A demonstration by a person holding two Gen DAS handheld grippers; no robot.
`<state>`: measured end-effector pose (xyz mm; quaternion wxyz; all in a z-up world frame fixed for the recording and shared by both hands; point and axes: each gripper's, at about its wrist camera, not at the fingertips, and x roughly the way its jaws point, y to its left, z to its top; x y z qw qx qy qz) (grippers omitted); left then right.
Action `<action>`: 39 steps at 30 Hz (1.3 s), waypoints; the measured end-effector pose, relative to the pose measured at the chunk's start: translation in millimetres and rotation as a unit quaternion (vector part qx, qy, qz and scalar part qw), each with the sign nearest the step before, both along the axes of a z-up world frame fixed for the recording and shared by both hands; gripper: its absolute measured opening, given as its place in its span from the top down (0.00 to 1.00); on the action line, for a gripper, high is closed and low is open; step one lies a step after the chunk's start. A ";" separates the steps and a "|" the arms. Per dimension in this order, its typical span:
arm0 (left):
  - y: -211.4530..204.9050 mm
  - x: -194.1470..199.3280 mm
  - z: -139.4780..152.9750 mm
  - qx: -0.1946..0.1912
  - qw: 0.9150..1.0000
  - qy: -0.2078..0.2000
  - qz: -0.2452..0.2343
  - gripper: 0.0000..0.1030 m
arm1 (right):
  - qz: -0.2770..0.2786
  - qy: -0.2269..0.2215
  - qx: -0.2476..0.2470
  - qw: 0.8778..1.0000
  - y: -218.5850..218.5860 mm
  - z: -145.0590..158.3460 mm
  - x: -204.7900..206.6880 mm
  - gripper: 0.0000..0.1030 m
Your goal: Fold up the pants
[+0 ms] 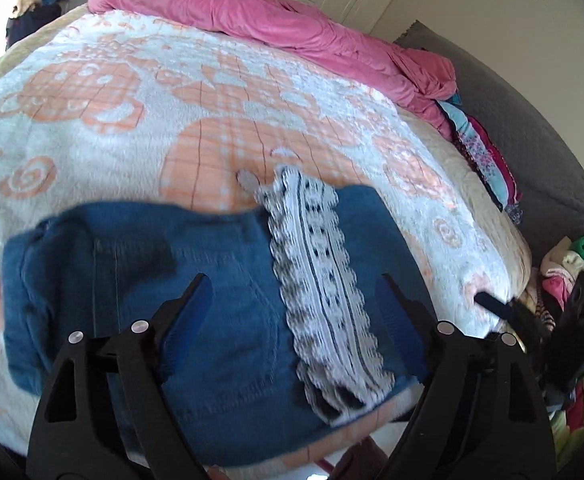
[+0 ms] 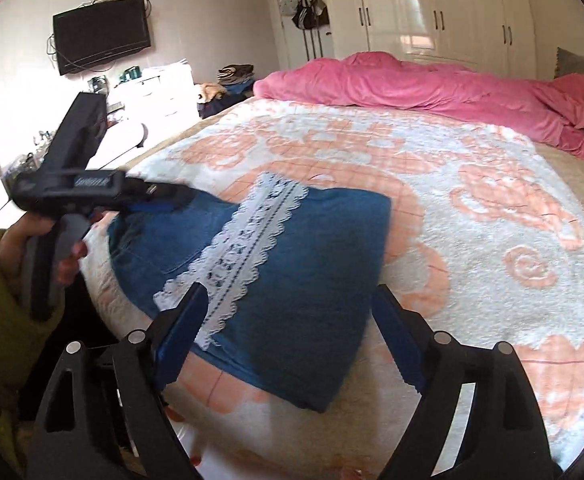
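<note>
From my left wrist view, my left gripper point(image 1: 292, 292) stands wide with nothing between its fingers, above the folded pants point(image 1: 195, 280), which fill the near edge of the bed point(image 1: 91, 128). Toward 12 o'clock the patterned blanket lies bare and passable up to the heaped pink duvet point(image 1: 275, 20), which blocks the far side from 11 to 2 o'clock. At 3 o'clock a stack of folded clothes point(image 1: 488, 160) lines the bed edge, with my right gripper point(image 1: 532, 320) just below it. From my right wrist view, the blanket from 1 to 4 o'clock lies free; my left hand point(image 2: 43, 248) crowds 9 o'clock.
</note>
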<state>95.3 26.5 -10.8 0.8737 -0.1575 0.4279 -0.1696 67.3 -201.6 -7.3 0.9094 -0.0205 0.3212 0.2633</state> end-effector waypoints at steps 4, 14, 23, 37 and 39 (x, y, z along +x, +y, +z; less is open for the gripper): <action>-8.0 -11.0 -6.0 0.011 1.000 0.007 -0.006 0.27 | -0.009 0.005 0.003 1.000 -6.1 1.4 7.4 0.20; -35.3 -26.5 -23.9 0.072 0.997 0.020 -0.025 0.48 | 0.014 0.041 -0.014 0.999 0.4 -11.9 25.3 0.21; -45.8 -29.1 -41.7 0.108 0.993 0.033 -0.043 0.50 | 0.050 0.070 -0.047 0.995 17.2 -43.3 21.3 0.26; -39.5 -32.2 -40.4 0.099 0.993 0.033 -0.047 0.50 | 0.031 0.083 -0.022 0.996 8.8 -49.5 15.6 0.25; -36.8 -34.6 -38.2 0.096 0.994 0.031 -0.044 0.49 | 0.019 0.087 0.003 0.996 0.1 -44.2 15.7 0.25</action>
